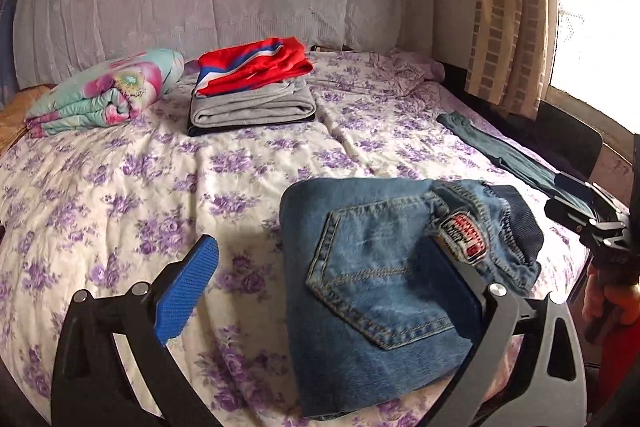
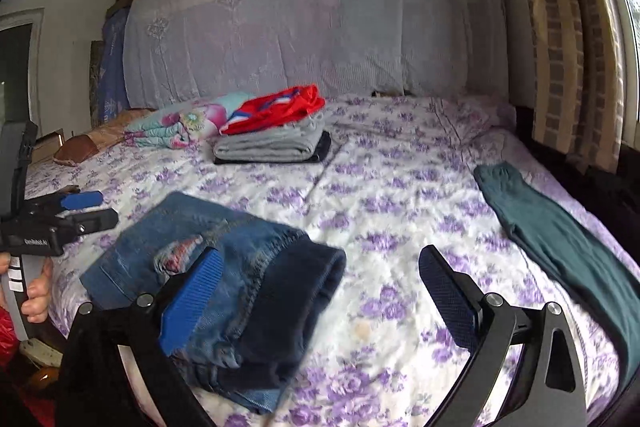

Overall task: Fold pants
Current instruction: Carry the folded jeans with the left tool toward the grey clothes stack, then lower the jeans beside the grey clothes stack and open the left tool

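A folded pair of blue jeans [image 1: 372, 279] lies on the floral bed sheet [image 1: 140, 195] near the front edge, back pocket and label up. It also shows in the right wrist view [image 2: 224, 267]. My left gripper [image 1: 320, 287] is open; its left blue pad [image 1: 188, 291] is over the sheet and its right finger lies over the jeans. My right gripper [image 2: 320, 299] is open, its left pad [image 2: 192, 303] over the jeans' waistband, its right pad [image 2: 448, 299] over bare sheet. Neither holds anything.
A stack of folded clothes with a red garment on top [image 1: 252, 87] sits mid-bed, also in the right wrist view [image 2: 276, 131]. A rolled floral blanket [image 1: 108, 91] lies to its left. Dark green pants [image 2: 560, 251] lie along the bed's right edge. Curtain and window at right.
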Motion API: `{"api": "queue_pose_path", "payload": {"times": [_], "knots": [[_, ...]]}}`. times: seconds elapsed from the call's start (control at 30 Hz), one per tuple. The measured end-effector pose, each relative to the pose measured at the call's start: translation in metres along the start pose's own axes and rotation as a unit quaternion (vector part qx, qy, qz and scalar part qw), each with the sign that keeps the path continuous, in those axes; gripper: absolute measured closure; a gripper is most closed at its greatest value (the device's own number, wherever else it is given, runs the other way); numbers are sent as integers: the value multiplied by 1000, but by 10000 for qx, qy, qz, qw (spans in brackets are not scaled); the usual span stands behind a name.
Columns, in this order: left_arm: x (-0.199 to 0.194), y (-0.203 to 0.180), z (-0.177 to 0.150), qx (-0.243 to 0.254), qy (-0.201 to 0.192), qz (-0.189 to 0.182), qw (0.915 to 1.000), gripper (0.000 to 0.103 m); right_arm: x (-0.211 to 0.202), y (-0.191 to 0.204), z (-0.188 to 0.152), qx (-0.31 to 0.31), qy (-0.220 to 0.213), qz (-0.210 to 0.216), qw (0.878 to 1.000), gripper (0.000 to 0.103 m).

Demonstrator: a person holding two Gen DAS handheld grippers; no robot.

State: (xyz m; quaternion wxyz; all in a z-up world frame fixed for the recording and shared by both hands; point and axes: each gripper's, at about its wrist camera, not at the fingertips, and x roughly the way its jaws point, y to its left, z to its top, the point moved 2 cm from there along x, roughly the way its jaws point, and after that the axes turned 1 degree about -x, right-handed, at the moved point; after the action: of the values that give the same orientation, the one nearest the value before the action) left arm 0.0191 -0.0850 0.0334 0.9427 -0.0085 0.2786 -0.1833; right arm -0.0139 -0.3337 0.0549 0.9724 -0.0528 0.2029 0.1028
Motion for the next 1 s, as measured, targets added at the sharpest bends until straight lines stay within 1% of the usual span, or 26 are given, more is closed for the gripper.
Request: {"api": "queue_pose_path", "payload": {"times": [0.07,0.1,0.13,0.17,0.2,0.23,0.27,0.3,0.33,0.37,0.43,0.5,0.6,0.67,0.7,0.73,0.77,0.8,0.83,0.87,0.9,0.93,1.0], "knots": [[8,-10,2,176,30,88,9998,4,3,13,14,-168,-126,14,9998,4],[17,-14,-1,270,177,185,9993,4,12,18,16,-268,-49,-64,9996,4],[30,-16,-7,349,420,266,9982,4,26,24,10,-398,158,-144,9990,4],[46,-16,-18,382,719,321,9962,4,43,28,1,-530,476,-234,9972,4],[55,-10,-30,230,784,241,9964,4,66,29,-18,-679,981,-411,9920,4],[58,1,-38,-109,717,46,9974,4,83,27,-37,-661,1303,-377,9886,4],[62,11,-43,-484,863,-272,9947,4,83,15,-49,-146,1142,-103,9933,4],[65,20,-45,-812,982,-553,9903,4,85,3,-55,427,1232,194,9913,4],[68,25,-45,-968,1100,-746,9864,4,87,-6,-59,882,1405,459,9851,4],[68,26,-45,-993,1123,-829,9852,4,86,-12,-62,1165,1433,671,9805,4],[66,26,-44,-1014,1131,-938,9839,4,84,-16,-66,1422,1410,887,9757,4],[66,29,-44,-1087,1215,-1162,9797,5,82,-17,-69,1591,1486,1090,9699,4],[70,33,-42,-1240,1361,-1463,9720,5,84,-19,-68,1658,1636,1410,9622,3],[75,29,-38,-1204,1456,-1544,9698,5,90,-20,-66,1649,1741,1568,9581,3],[78,26,-36,-1157,1487,-1573,9694,5,93,-18,-64,1608,1774,1641,9569,9],[81,25,-35,-1119,1486,-1607,9693,5,98,-16,-63,1617,1801,1770,9540,18],[84,24,-34,-1109,1483,-1637,9690,5,101,-16,-62,1729,1821,1935,9484,24],[86,26,-34,-1150,1493,-1676,9677,5,106,-17,-61,1896,1845,2067,9420,29],[87,29,-34,-1235,1485,-1713,9661,6,109,-16,-60,1968,1831,2076,9405,30],[86,30,-34,-1282,1448,-1715,9660,11,108,-13,-59,1935,1780,2052,9428,32],[83,29,-34,-1270,1381,-1721,9671,20,106,-10,-59,1891,1712,1998,9460,34],[79,28,-34,-1243,1301,-1654,9697,23,102,-7,-60,1877,1643,1938,9488,36],[72,25,-34,-1136,1157,-1554,9744,29,94,-3,-61,1858,1507,1817,9538,43]]}}
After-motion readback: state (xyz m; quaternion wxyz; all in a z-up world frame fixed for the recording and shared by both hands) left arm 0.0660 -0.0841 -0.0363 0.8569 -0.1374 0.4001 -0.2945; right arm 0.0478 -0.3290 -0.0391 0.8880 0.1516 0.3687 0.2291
